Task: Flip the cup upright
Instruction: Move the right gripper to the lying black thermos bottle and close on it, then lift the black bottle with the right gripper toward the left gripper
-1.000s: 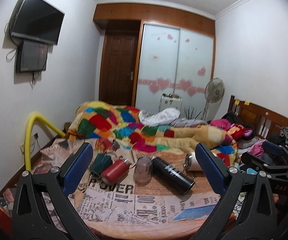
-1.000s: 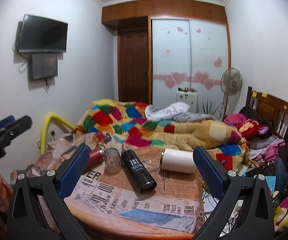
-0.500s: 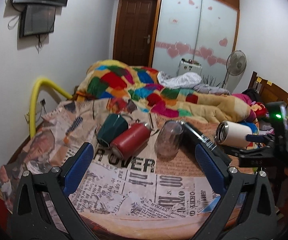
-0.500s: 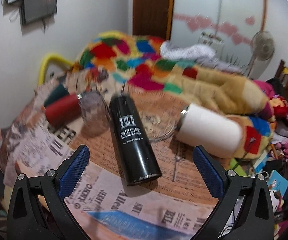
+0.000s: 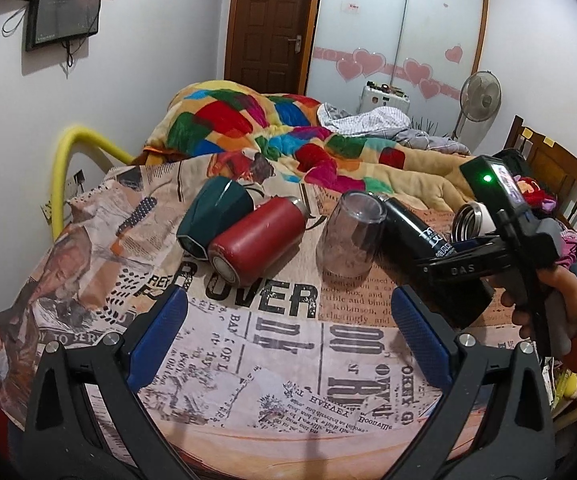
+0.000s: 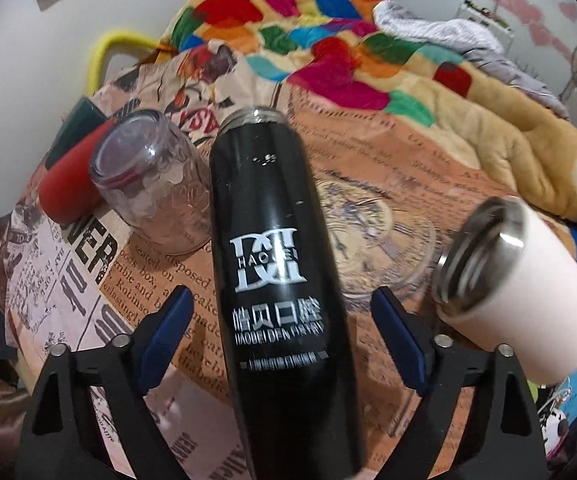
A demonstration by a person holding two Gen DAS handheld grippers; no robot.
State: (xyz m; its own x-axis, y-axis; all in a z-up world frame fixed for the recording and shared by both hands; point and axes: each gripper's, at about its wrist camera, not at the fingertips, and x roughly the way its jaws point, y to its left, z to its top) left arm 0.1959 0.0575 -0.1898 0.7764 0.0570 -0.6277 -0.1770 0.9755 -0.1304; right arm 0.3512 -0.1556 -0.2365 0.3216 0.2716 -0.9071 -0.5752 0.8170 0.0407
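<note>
Several cups lie on a newspaper-print cloth (image 5: 272,344): a dark green cup (image 5: 212,216), a red flask (image 5: 256,240), a black flask (image 6: 272,264) and a white steel-rimmed cup (image 6: 520,288) on their sides, and a clear glass (image 6: 152,180) standing upside down. My right gripper (image 6: 280,332) is open, its jaws on either side of the black flask's lower body, not touching. It also shows in the left wrist view (image 5: 472,256). My left gripper (image 5: 288,344) is open and empty above the cloth, in front of the red flask and glass.
A colourful quilt (image 5: 288,132) lies heaped behind the cups. A yellow pipe (image 5: 64,152) curves at the left wall. A wooden headboard (image 5: 560,184) and clutter are at the right. A clear glass dish (image 6: 376,240) lies between the black flask and the white cup.
Both grippers have moved forward and down toward the cups. The right gripper now straddles the black flask, which fills its view. The cups have not moved.
</note>
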